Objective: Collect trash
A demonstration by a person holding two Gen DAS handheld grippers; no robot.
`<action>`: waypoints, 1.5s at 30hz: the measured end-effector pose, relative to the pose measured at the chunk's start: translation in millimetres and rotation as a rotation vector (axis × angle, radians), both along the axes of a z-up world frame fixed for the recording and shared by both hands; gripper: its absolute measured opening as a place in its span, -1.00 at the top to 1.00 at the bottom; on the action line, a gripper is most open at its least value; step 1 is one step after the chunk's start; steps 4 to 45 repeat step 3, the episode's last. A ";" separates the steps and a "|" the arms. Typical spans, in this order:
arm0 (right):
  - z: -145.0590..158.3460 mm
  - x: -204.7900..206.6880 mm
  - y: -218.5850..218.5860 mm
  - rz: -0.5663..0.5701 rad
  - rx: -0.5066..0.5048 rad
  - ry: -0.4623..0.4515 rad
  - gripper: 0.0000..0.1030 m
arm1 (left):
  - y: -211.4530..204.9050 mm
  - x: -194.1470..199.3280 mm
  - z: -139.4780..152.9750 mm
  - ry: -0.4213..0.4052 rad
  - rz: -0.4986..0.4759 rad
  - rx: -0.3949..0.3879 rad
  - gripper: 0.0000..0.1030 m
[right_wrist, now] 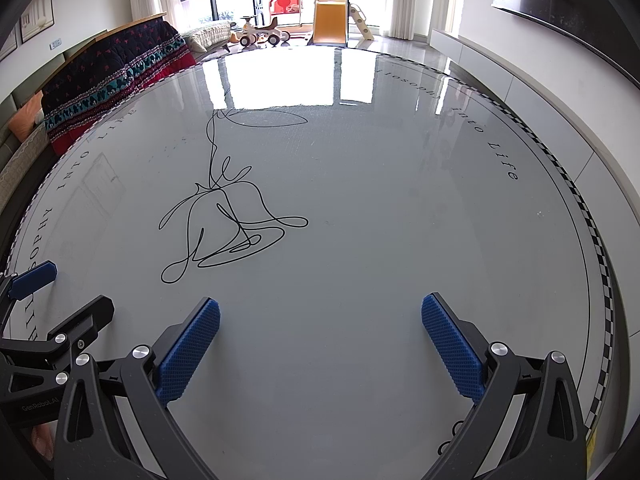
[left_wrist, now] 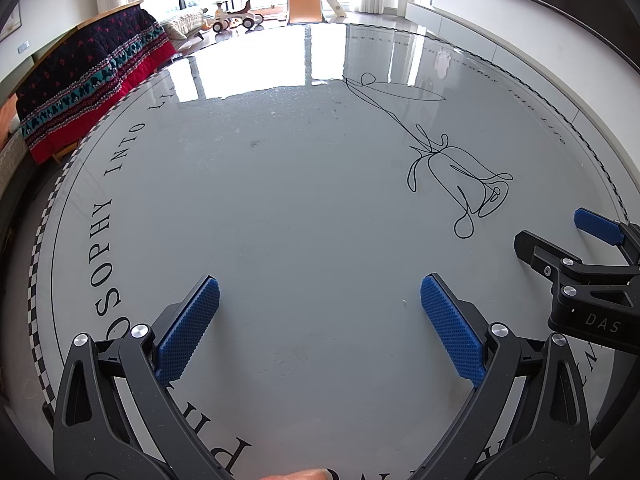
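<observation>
No trash shows in either view. My left gripper is open and empty, its blue-padded fingers spread wide just above the round grey table. My right gripper is also open and empty above the same table. The right gripper shows at the right edge of the left wrist view, open. The left gripper shows at the left edge of the right wrist view, open. The two grippers sit side by side near the table's near edge.
The tabletop bears a printed black line drawing of a flower and lettering round its rim. A chair draped with a red and dark quilt stands at the far left. Toys and a small slide stand on the floor beyond.
</observation>
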State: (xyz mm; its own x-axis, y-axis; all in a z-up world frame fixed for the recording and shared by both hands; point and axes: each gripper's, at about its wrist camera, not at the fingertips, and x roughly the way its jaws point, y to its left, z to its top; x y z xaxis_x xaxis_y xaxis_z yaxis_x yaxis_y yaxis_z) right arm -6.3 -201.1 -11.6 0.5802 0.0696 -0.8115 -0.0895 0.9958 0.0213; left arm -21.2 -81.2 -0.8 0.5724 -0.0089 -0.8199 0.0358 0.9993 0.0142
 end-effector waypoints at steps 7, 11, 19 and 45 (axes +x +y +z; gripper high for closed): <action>0.0 0.0 0.0 0.000 0.000 0.000 -0.95 | 0.0 -0.1 0.0 0.000 0.000 0.000 -0.88; 0.0 0.0 0.0 0.000 0.000 0.000 -0.95 | 0.0 -0.1 0.0 0.000 0.000 0.000 -0.88; 0.0 0.0 0.0 0.000 0.000 0.000 -0.95 | 0.0 -0.1 0.0 0.000 0.000 0.000 -0.88; 0.0 0.0 0.0 0.000 0.000 0.000 -0.95 | 0.0 -0.1 0.0 0.000 0.000 0.000 -0.88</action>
